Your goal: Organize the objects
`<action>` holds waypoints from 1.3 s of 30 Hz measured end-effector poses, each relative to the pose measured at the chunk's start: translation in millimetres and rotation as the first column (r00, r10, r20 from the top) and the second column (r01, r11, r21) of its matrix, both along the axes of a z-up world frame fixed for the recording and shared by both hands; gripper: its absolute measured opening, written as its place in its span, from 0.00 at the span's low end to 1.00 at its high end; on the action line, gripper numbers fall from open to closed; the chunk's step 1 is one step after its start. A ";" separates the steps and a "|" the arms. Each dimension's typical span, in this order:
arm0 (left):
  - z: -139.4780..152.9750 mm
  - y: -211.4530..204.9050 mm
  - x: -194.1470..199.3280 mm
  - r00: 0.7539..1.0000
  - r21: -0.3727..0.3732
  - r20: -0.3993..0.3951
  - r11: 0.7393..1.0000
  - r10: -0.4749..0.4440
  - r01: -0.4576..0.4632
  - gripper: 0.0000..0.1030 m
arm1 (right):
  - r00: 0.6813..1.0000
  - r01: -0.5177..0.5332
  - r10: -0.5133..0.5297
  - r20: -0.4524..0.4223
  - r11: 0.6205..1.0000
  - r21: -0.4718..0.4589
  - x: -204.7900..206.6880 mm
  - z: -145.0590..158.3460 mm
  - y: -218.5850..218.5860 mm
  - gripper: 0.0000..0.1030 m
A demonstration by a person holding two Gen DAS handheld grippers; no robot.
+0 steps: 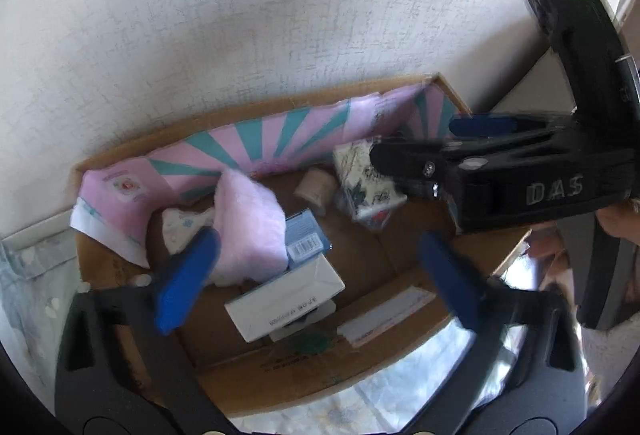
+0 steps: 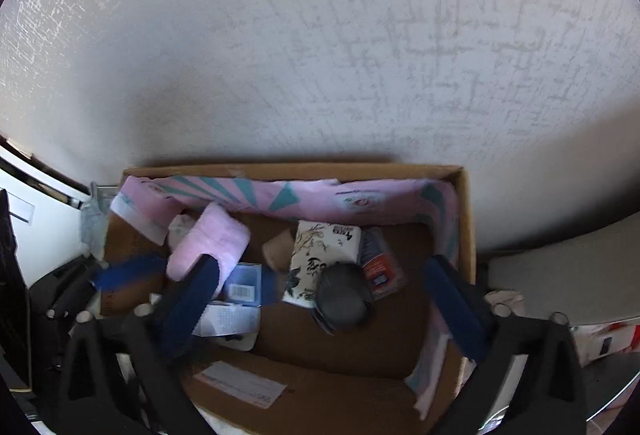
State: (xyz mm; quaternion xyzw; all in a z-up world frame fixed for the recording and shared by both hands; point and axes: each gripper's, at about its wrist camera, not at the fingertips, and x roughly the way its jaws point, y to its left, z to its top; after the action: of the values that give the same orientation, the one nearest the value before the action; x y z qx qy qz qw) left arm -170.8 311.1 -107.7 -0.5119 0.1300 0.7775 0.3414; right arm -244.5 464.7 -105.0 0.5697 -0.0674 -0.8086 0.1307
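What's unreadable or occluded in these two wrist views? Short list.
- Dark round object: right wrist view, blurred; identity unclear. In the left wrist view the right gripper covers that spot.
- White box label: left wrist view, print too small.
- Small patterned item: left wrist view, partly behind the pink fluffy cloth.
- Cardboard box near wall: both views, hidden behind gripper bodies.

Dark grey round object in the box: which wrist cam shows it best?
Right wrist view: the dark grey round object lies unobstructed mid-box, against the floral tissue pack. In the left wrist view the right gripper covers that spot, so it isn't visible.
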 end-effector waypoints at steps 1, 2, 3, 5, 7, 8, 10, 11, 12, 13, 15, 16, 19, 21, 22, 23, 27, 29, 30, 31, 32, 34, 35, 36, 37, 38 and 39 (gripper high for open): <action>0.4 -0.9 -0.4 1.000 0.009 -0.001 1.000 0.003 -0.003 1.00 | 1.000 -0.003 0.003 0.006 1.000 0.010 0.0 -0.5 -1.6 1.00; 0.3 -1.7 -1.4 1.000 0.020 0.008 1.000 0.003 -0.003 1.00 | 1.000 -0.002 0.001 0.006 1.000 0.025 0.3 -0.7 -3.3 1.00; 0.2 -1.6 -2.4 1.000 0.024 0.011 1.000 0.006 -0.006 1.00 | 1.000 0.001 -0.001 0.000 0.999 0.036 1.1 -0.6 -4.4 1.00; 1.7 -2.2 -3.0 1.000 0.021 0.005 1.000 0.009 -0.009 1.00 | 1.000 0.005 -0.004 -0.006 0.999 0.037 2.4 -2.3 -7.5 1.00; 1.9 -3.7 -2.9 1.000 0.023 0.008 1.000 0.010 -0.010 1.00 | 1.000 0.009 -0.009 0.001 0.999 0.034 3.8 -4.7 -9.1 1.00; 2.6 -4.1 -2.1 1.000 0.024 0.010 1.000 0.010 -0.011 1.00 | 1.000 0.008 -0.008 0.001 0.999 0.037 5.4 -4.4 -7.6 0.99; 3.4 -4.9 -2.8 1.000 0.028 0.012 1.000 0.012 -0.013 1.00 | 1.000 0.009 -0.009 0.001 0.999 0.046 6.2 -4.9 -9.4 1.00; 5.8 -6.4 0.3 1.000 0.031 0.014 0.999 0.014 -0.015 1.00 | 1.000 0.009 -0.009 0.003 0.999 0.048 6.5 -5.3 -10.9 1.00; 12.7 -14.1 0.6 1.000 0.035 0.015 0.999 0.016 -0.016 1.00 | 1.000 0.008 -0.009 0.005 0.999 0.048 6.5 -6.1 -12.3 0.99; 14.4 -16.1 0.5 1.000 0.039 0.016 0.999 0.018 -0.018 1.00 | 1.000 0.010 -0.010 0.006 0.999 0.049 7.0 -5.7 -13.8 0.99; 19.2 -20.1 0.7 1.000 0.045 0.014 0.999 0.021 -0.022 1.00 | 1.000 0.010 -0.010 -0.001 0.999 0.052 8.2 -4.1 -16.9 0.99; 22.4 -23.4 0.7 1.000 0.048 0.013 0.999 0.021 -0.021 1.00 | 1.000 0.009 -0.009 -0.006 0.998 0.061 9.0 -2.7 -18.9 1.00; 28.8 -29.9 1.1 1.000 0.055 0.009 0.998 0.018 -0.018 1.00 | 1.000 0.011 -0.009 -0.021 0.997 0.075 10.7 2.7 -23.9 0.99; 33.5 -34.5 1.6 1.000 0.058 0.003 0.998 0.016 -0.016 1.00 | 0.999 0.018 -0.016 -0.030 0.997 0.075 11.9 6.9 -25.4 0.99; 36.4 -37.2 1.8 1.000 0.059 -0.001 0.998 0.015 -0.015 1.00 | 0.999 0.024 -0.021 -0.036 0.997 0.075 12.7 9.6 -26.7 0.99; 39.2 -40.2 2.0 1.000 0.060 -0.006 0.998 0.015 -0.015 1.00 | 0.999 0.028 -0.025 -0.041 0.997 0.075 13.4 12.2 -29.0 1.00; 55.3 -57.0 3.0 0.999 0.077 -0.025 0.997 0.023 -0.021 1.00 | 0.998 0.037 -0.031 -0.063 0.995 0.092 19.7 23.3 -39.7 0.99; 65.6 -68.4 3.4 0.999 0.084 -0.040 0.996 0.035 -0.031 1.00 | 0.996 0.037 -0.028 -0.081 0.994 0.104 24.7 31.0 -47.4 0.99; 72.6 -76.5 3.7 0.998 0.088 -0.050 0.995 0.046 -0.041 1.00 | 0.996 0.037 -0.027 -0.090 0.993 0.108 28.0 34.7 -50.8 0.99; 77.8 -83.0 3.5 0.997 0.095 -0.056 0.994 0.054 -0.048 1.00 | 0.994 0.038 -0.027 -0.103 0.993 0.111 32.1 40.6 -55.7 0.99; 82.9 -90.0 3.3 0.996 0.103 -0.060 0.993 0.064 -0.057 1.00 | 0.993 0.042 -0.029 -0.113 0.993 0.110 35.9 46.2 -59.9 0.99; 96.4 -108.0 3.8 0.993 0.114 -0.079 0.990 0.091 -0.082 1.00 | 0.990 0.052 -0.038 -0.133 0.993 0.102 43.3 57.2 -68.1 0.99; 100.8 -114.4 3.8 0.991 0.120 -0.088 0.989 0.100 -0.089 1.00 | 0.989 0.055 -0.040 -0.141 0.993 0.104 47.6 62.8 -71.4 0.99; 106.6 -123.1 4.2 0.989 0.128 -0.097 0.987 0.110 -0.097 1.00 | 0.988 0.058 -0.041 -0.152 0.992 0.108 51.8 68.1 -76.0 1.00; 112.4 -133.3 4.6 0.987 0.133 -0.106 0.985 0.121 -0.107 1.00 | 0.985 0.062 -0.044 -0.166 0.992 0.107 56.1 73.9 -81.1 1.00; 116.6 -141.9 5.0 0.985 0.133 -0.116 0.984 0.131 -0.116 1.00 | 0.983 0.068 -0.049 -0.178 0.992 0.103 60.2 78.6 -86.6 1.00; 120.4 -151.4 5.6 0.981 0.132 -0.130 0.983 0.146 -0.129 1.00 | 0.980 0.078 -0.058 -0.189 0.992 0.096 64.9 84.9 -91.0 1.00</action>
State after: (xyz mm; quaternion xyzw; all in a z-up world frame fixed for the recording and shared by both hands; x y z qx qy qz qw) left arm -165.2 159.8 12.8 -0.4422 0.0695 0.8396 0.3078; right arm -179.6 373.7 -20.1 0.4952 -0.0324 -0.8646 0.0791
